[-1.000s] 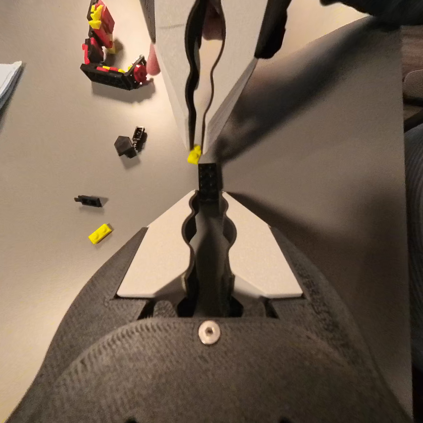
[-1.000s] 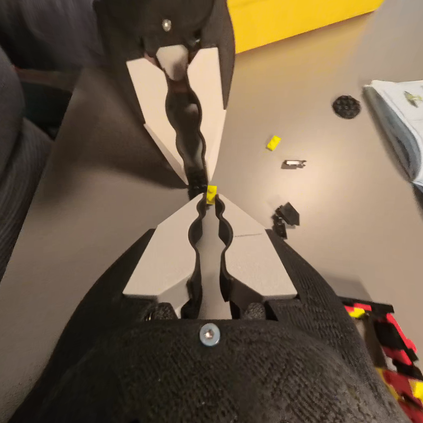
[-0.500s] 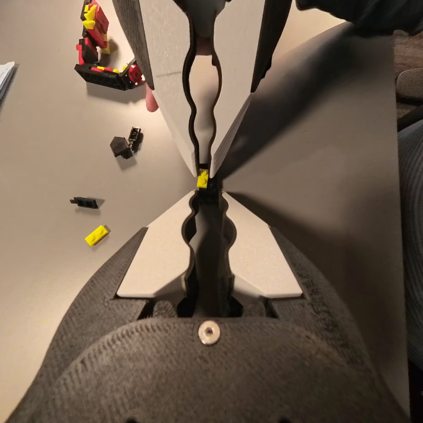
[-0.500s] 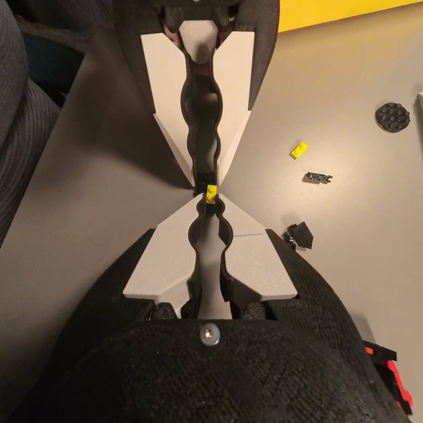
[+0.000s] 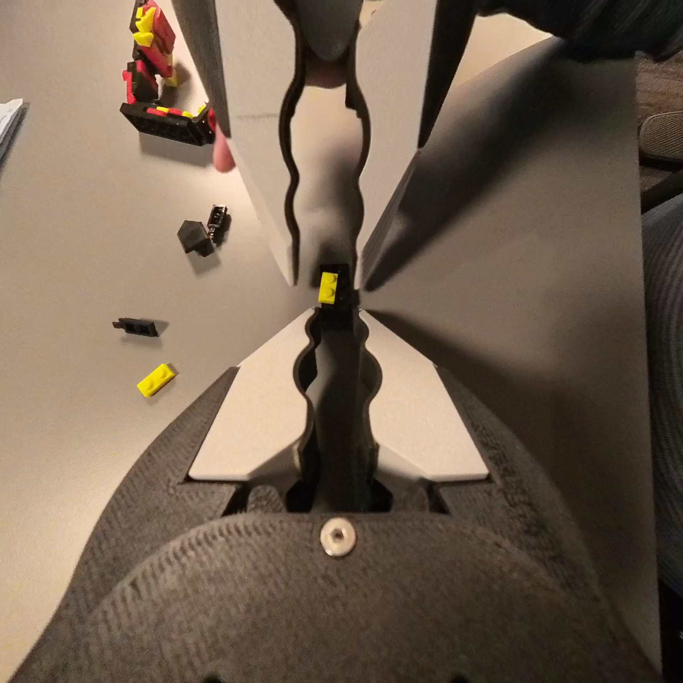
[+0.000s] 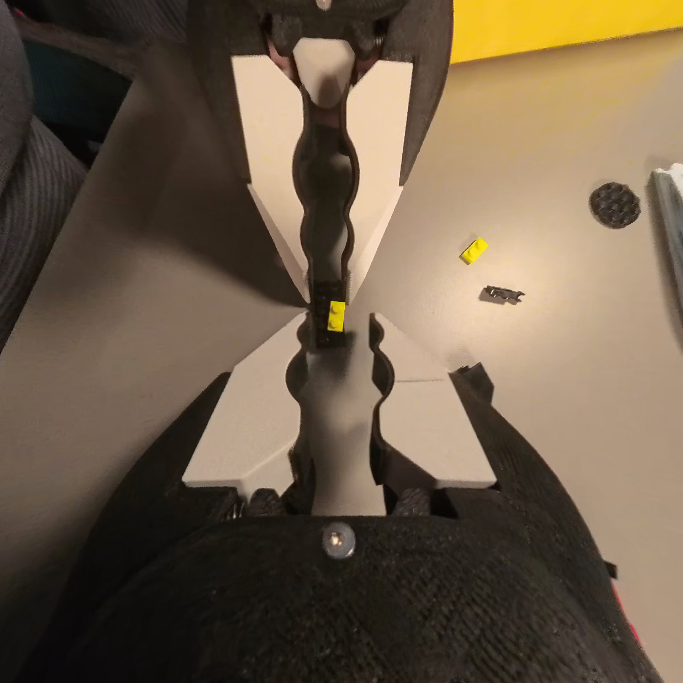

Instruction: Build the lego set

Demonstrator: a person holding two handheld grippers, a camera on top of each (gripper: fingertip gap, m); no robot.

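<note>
The black brick (image 5: 342,295) sits at the centre of both views, clamped between the fingertips of the left gripper (image 5: 337,314), whose jaws are closed on its near end. A small yellow plate (image 5: 328,288) with two studs lies on the upper face of the black brick, along one edge. In the right wrist view the same pair appears as black brick (image 6: 327,318) and yellow plate (image 6: 336,316), held above the grey table (image 6: 554,369).

The right gripper (image 6: 338,318) has its jaws spread apart. Its left fingertip stands just beside the black brick; whether it touches cannot be determined. Its right fingertip is clear of both parts. In the left wrist view the right gripper (image 5: 325,284) enters from the top and its fingertips flank the far end of the brick.

The far end of the brick is partly hidden behind the opposing fingertips in each view, so its full length is not visible.

Loose on the table lie a second yellow plate (image 5: 156,380), a flat black piece (image 5: 137,327) and a black sloped piece (image 5: 194,236) with a small dark part just beside it. A round black plate (image 6: 614,204) lies farther off. A red, black and yellow assembly (image 5: 159,85) stands at the rear, partly cut off by the right gripper. A paper booklet (image 6: 670,218) is cut off at the frame edge.
</note>
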